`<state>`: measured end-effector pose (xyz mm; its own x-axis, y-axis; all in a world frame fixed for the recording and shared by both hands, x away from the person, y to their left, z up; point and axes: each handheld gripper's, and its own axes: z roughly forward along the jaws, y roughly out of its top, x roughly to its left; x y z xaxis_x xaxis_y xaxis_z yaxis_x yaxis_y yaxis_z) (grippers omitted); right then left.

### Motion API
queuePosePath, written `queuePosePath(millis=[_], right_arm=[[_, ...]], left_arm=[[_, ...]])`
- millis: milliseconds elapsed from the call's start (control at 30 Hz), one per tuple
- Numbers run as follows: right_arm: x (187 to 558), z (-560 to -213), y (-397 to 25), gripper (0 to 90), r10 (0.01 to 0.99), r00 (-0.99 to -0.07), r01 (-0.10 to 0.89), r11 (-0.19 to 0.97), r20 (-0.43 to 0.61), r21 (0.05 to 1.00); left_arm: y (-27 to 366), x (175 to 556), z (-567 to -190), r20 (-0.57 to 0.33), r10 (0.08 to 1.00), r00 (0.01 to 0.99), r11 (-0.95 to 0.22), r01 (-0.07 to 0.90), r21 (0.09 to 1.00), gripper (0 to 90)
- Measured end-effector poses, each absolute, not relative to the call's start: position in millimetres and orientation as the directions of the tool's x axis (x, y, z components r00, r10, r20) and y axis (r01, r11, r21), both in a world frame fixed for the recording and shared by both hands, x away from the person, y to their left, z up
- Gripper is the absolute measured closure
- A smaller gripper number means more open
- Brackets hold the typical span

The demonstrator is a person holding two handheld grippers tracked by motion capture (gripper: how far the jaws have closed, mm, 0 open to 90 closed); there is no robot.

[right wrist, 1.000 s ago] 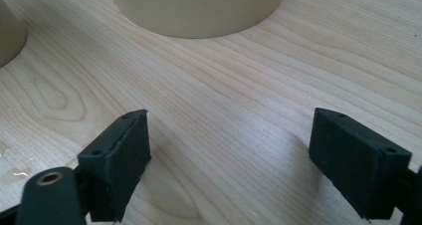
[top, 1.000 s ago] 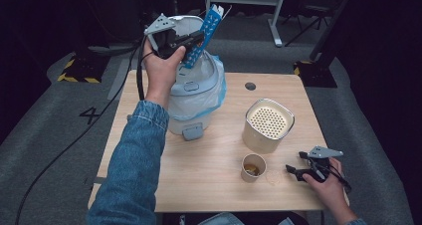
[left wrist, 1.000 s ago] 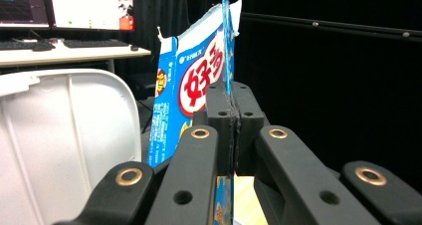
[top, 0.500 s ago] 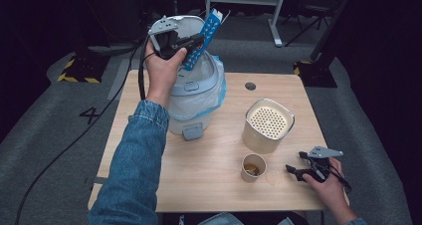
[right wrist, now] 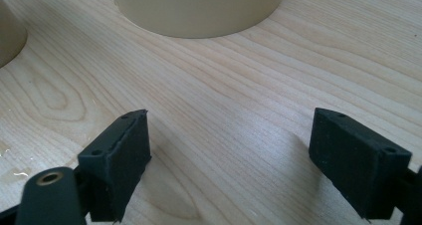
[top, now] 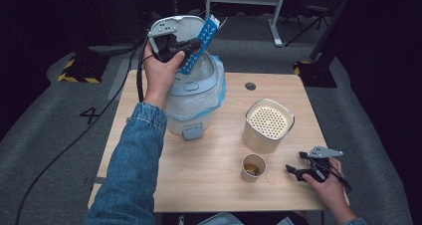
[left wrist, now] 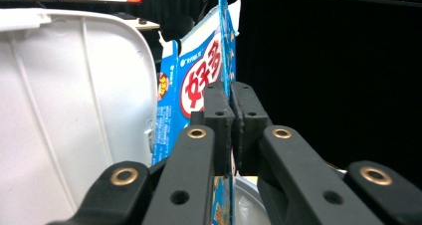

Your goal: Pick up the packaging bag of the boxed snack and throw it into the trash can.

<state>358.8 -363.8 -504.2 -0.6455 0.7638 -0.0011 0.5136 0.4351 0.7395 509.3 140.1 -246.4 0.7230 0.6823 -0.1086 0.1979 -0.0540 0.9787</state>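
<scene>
The left gripper (top: 191,47), jaws clamped on a flattened blue carton (top: 200,44), has edged slightly farther over the open white bin (top: 194,88), so the drop looks close. Right of the bin, the right gripper (top: 293,169) rests wide open, empty, on the table (top: 209,185).

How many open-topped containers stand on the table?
3: the white bin with its lid up, at the table's far left; the cream perforated canister right of it; the small paper cup near the front edge.
</scene>
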Motion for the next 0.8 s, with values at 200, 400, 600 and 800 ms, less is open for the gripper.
queuePosePath(millis=[200,400,600,800], right_arm=[[358.8,-504.2,-363.7,17.0,0.764,-0.645,0.514,0.435,-0.001,0.739],[358.8,-504.2,-363.7,17.0,0.764,-0.645,0.514,0.435,-0.001,0.739],[358.8,-504.2,-363.9,17.0,0.763,-0.647,0.513,0.437,-0.003,0.739],[358.8,-504.1,-363.9,17.0,0.763,-0.647,0.513,0.438,-0.003,0.739]], left_arm=[[136.1,505.4,-248.8,-0.095,0.762,0.641,-0.093,0.253,0.963,33.1],[139.8,493.3,-243.2,-0.024,0.790,0.613,-0.155,0.237,0.959,25.7],[151.6,475.9,-239.2,-0.011,0.785,0.620,-0.152,0.210,0.966,25.2],[163.3,454.4,-237.5,0.014,0.749,0.663,-0.195,0.200,0.960,26.6]])
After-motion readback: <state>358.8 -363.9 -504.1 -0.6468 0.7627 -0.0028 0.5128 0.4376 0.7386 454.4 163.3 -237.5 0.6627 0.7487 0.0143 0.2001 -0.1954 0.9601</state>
